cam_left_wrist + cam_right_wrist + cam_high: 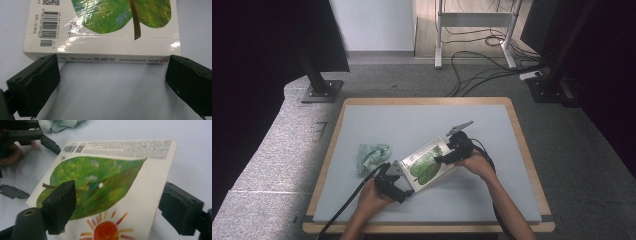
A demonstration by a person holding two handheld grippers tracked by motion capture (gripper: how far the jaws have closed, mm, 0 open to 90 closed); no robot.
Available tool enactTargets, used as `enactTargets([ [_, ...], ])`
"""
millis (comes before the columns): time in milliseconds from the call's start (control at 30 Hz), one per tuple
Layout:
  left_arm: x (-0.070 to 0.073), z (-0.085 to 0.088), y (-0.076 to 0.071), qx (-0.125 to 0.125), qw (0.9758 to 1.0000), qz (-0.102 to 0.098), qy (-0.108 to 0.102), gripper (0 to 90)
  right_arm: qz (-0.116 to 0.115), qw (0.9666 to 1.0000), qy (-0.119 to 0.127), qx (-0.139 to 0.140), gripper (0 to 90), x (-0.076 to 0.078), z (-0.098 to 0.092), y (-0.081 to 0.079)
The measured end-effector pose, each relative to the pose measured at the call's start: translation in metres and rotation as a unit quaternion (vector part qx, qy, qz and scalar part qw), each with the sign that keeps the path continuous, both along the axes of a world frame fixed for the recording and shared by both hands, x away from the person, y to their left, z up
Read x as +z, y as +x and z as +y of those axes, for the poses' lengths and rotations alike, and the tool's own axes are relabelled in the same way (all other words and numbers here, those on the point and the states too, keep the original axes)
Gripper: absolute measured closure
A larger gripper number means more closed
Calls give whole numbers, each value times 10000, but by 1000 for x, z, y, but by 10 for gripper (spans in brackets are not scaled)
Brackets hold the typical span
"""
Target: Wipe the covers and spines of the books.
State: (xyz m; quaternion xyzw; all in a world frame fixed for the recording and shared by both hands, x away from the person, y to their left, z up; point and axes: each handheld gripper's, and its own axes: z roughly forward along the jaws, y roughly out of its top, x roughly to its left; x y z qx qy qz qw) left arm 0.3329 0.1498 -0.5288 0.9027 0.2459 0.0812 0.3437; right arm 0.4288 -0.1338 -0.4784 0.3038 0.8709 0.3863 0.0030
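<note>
Pale grey tabletop [377, 120] with a wooden rim carries the work in the high view; a book [428, 162] with a white cover and a large green leaf lies a little toward the near edge of the tabletop, turned at a slant; a crumpled green cloth [372, 155] sits apart from it, toward the left edge; the left gripper [404, 192] is at the book's near corner, the right gripper [443, 160] reaches over its right side; cables trail off the near edge.

Left gripper view: the book [105, 27] lies flat on the tabletop [110, 95], spine toward the camera, barcode at upper left; the left gripper [111, 66] stands with jaws wide apart, one tip at each end of the spine; whether they touch it cannot be told; nothing is clamped.

Right gripper view: the book [140, 190] is tilted, its far edge clear of the tabletop [195, 150]; an orange sun shows below the leaf; the right gripper [113, 200] has one jaw over the cover and the other at the book's right edge; whether they press on it cannot be told; the cloth [60, 124] and the left gripper [37, 138] appear beyond, upper left.
</note>
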Motion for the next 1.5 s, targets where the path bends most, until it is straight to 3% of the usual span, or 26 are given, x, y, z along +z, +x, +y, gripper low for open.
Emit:
enactTargets([
  [200, 0, 0, 0, 7, 10000, 7, -8, 0, -106, 9999, 10, 89, 417, 7, 2, 7],
  [367, 0, 0, 0, 2, 10000, 5, -4, 0, -102, 9994, 330, 46, 572, 12, -6, 8],
  [533, 0, 0, 0, -1, 10000, 4, -2, 0, -284, 9979, 567, 141, 641, 14, -12, 5],
  [767, 1, 3, 0, 7, 9999, 100, -100, 0, -565, 9939, 870, 381, 710, 19, -19, -3],
  [967, 2, 5, 2, 40, 9995, 237, -211, 0, -746, 9917, 920, 495, 724, 22, -20, -9],
  [1233, 6, 7, 8, 142, 9973, 305, -650, 0, -855, 9887, 1052, 634, 738, 26, -29, -20],
  [1367, 6, 3, 12, 147, 9975, 351, -600, 3, -896, 9879, 1054, 704, 742, 28, -33, -25],
  [1400, 5, -2, 16, 83, 9969, 459, -636, 0, -900, 9877, 1066, 708, 743, 29, -35, -27],
  [1500, 4, -5, 19, 90, 9960, 511, -734, 0, -903, 9877, 1059, 717, 744, 29, -37, -29],
])
